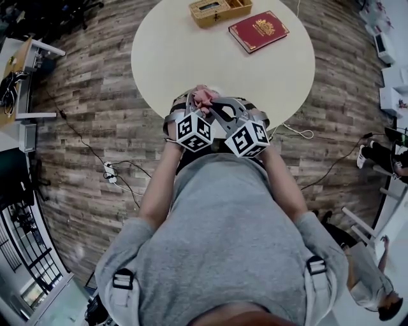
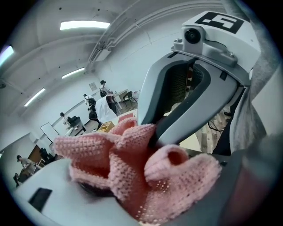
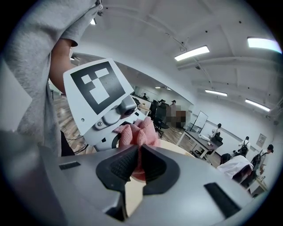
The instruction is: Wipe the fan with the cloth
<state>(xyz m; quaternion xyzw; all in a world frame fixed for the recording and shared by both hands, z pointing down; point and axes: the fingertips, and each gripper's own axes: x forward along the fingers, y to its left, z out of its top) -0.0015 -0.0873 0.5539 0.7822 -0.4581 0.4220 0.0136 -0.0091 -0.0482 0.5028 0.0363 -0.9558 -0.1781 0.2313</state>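
A pink knitted cloth (image 1: 205, 97) is bunched between my two grippers, which are held close together in front of the person's chest, over the near edge of the round table (image 1: 191, 57). My left gripper (image 1: 199, 105) is shut on the cloth (image 2: 132, 167), which fills its jaws and hides the pads. My right gripper (image 1: 215, 105) meets it from the right, its black pads (image 3: 121, 163) pinched on a fold of the cloth (image 3: 137, 132). The left gripper view shows the right gripper (image 2: 152, 139) reaching into the cloth. No fan is in any view.
A red book (image 1: 258, 30) and a woven box (image 1: 220, 9) lie at the table's far side. A power strip (image 1: 109, 172) and cables (image 1: 293, 132) run over the wooden floor. Desks and people stand further off in the room.
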